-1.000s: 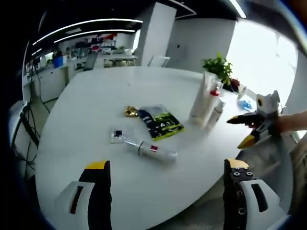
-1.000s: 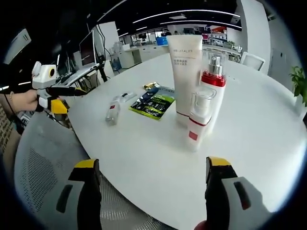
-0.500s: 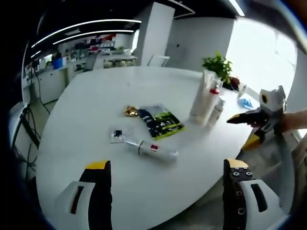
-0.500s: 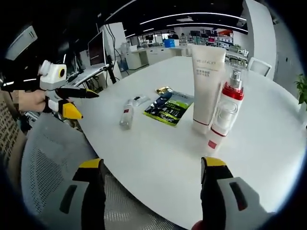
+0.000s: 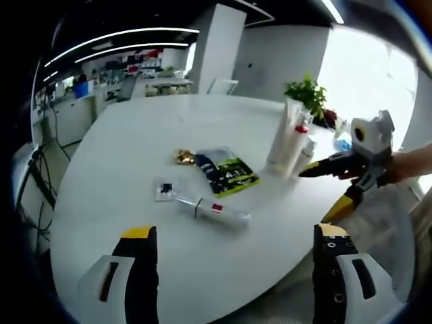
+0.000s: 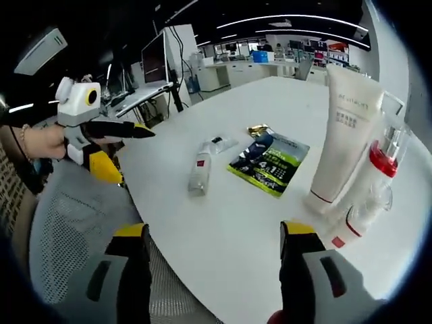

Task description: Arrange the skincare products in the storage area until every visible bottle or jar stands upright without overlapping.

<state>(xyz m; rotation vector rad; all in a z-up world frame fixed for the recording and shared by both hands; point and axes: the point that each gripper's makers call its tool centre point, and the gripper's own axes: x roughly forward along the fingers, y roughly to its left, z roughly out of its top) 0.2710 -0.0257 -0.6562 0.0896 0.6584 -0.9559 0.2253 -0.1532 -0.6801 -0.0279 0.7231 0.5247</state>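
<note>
On the white table [image 5: 121, 169] I see a small bottle [image 5: 219, 212] lying flat beside a green packet [image 5: 226, 174]. A tall tube [image 6: 341, 135] stands upright. My left gripper [image 5: 233, 270] and right gripper [image 6: 212, 270] are both wide apart, holding nothing.

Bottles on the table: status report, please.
Both grippers open, holding nothing. Small bottle lies flat; white tube and red-collared pump bottle stand upright. Green sachet lies between them.

Bottle [image 5: 219, 212] lying on table [image 5: 121, 155], sachet [image 5: 226, 172] behind, tube [image 5: 282, 142] upright beyond.
</note>
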